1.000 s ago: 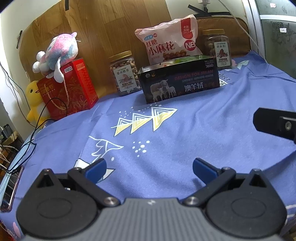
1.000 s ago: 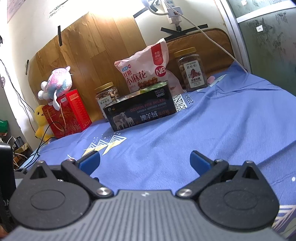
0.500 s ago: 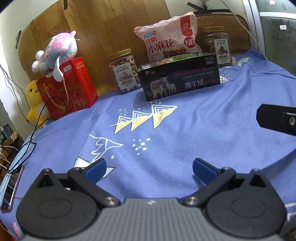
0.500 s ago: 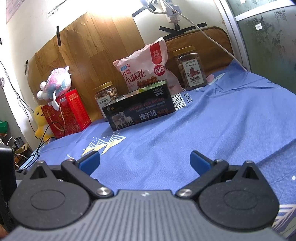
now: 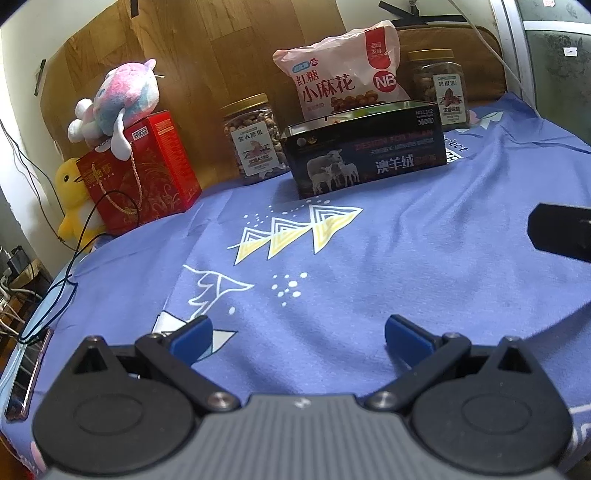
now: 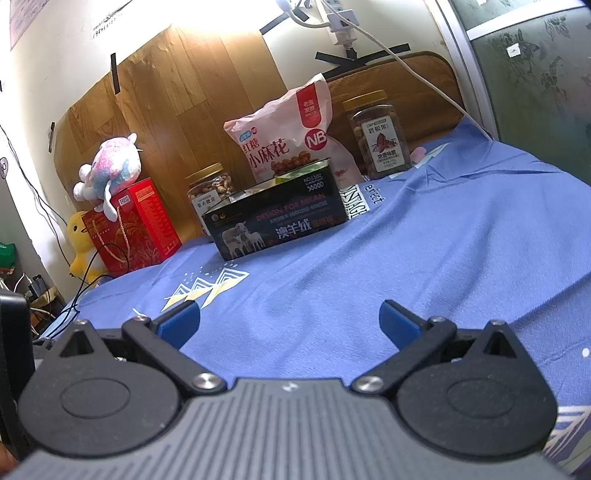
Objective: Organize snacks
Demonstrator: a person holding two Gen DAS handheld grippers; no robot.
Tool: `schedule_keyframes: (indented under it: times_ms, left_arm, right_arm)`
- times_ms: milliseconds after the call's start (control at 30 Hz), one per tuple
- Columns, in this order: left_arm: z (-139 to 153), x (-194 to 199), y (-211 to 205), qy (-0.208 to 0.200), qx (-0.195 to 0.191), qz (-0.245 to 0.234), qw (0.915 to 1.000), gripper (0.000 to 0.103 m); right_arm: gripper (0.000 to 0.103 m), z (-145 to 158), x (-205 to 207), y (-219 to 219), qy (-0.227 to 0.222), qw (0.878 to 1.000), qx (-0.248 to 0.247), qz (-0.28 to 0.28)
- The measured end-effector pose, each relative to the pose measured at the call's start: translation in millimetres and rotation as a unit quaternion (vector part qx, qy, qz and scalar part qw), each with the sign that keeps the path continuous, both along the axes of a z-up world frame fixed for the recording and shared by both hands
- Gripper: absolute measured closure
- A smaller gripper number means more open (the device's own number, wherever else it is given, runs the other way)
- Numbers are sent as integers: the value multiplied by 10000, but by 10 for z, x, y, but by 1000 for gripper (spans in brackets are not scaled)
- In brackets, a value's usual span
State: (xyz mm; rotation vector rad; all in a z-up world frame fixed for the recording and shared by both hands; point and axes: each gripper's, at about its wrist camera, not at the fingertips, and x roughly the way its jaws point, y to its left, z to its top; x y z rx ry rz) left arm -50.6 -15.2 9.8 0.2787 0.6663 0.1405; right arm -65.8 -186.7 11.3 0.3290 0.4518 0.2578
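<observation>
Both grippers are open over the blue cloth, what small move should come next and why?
Probably ease the right gripper forward toward the pink snack bag. Both the right and left gripper are open and hold nothing, all snacks stand far back, and the bag leans right behind the open tin.

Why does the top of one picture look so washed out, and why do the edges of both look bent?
Right wrist view: a lamp at the top edge blows out the wall around it, and the door frame bows from fisheye distortion. Left wrist view: lighting is more even, with no lamp in view; corners darken, and the pink snack bag and dark tin read sharp.
</observation>
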Motion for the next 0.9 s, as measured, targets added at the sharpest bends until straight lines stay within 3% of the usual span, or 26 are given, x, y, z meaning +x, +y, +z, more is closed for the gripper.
schedule_keyframes:
  times_ms: [900]
  left_arm:
    - [-15,59,20,233,-186,-28,9996,0]
  right_arm:
    - [0,8,-5,-3,-5,10000,6,-14]
